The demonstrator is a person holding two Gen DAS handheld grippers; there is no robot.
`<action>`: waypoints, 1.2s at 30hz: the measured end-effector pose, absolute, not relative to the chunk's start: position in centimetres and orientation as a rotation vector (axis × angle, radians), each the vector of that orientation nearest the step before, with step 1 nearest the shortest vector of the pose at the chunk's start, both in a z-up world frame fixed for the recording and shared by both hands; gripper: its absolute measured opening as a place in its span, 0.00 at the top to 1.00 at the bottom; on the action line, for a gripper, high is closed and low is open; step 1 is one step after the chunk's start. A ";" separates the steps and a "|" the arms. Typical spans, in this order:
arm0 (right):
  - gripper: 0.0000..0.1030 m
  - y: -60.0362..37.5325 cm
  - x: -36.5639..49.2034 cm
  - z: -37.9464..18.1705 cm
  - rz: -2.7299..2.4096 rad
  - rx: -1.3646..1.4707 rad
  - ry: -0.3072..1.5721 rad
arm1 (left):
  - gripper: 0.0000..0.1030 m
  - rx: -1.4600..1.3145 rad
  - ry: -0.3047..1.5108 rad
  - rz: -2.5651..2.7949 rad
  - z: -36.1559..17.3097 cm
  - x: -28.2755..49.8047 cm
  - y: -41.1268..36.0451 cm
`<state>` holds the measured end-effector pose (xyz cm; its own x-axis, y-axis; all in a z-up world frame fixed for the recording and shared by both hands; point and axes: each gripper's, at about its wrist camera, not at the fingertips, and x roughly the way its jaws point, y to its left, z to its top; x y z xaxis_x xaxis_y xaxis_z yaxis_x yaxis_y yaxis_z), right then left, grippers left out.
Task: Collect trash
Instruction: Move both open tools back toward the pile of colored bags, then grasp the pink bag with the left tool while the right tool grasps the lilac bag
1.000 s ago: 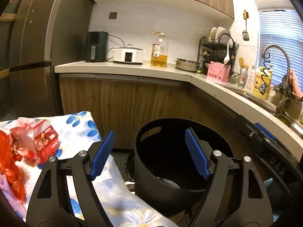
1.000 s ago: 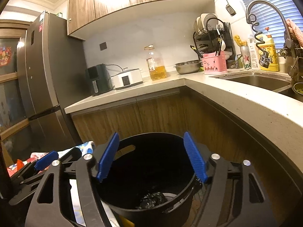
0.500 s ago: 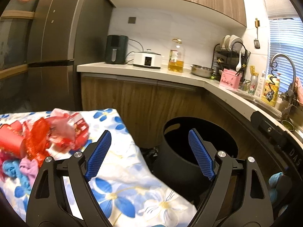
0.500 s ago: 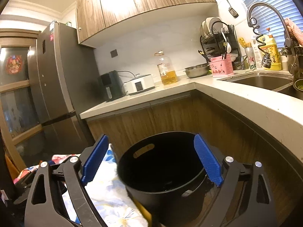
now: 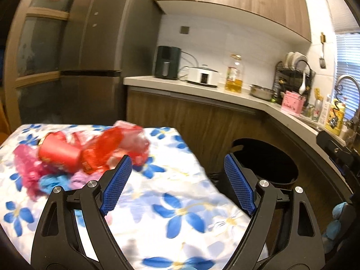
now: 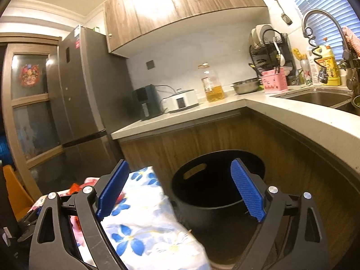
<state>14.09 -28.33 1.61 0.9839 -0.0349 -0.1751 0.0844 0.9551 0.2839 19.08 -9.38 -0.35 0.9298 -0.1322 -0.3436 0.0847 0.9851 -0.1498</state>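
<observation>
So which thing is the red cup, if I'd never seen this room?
Start at the table with the blue-flowered cloth, left of the black bin. A heap of trash sits at its far end. The red cup lies on its side there, smooth and solid among crinkled wrappers.

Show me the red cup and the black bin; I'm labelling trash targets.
red cup (image 5: 59, 155), left wrist view, on its side wall.
black bin (image 6: 225, 211), right wrist view, on its outer front wall.

A white tablecloth is printed with blue flowers; red and pink wrappers and a red cup are heaped on it. The bin is black, the gripper pads blue, the cabinets wood-grained brown
</observation>
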 end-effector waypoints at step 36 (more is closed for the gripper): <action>0.35 -5.8 20.0 -6.2 0.303 0.145 0.407 | 0.20 -0.176 0.371 0.364 -4.0 12.6 12.7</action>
<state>20.01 -5.75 -6.24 0.8743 0.3177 -0.3671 -0.2600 0.9450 0.1985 12.60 12.71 -4.05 0.8684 0.3138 -0.3839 -0.3775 0.9204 -0.1015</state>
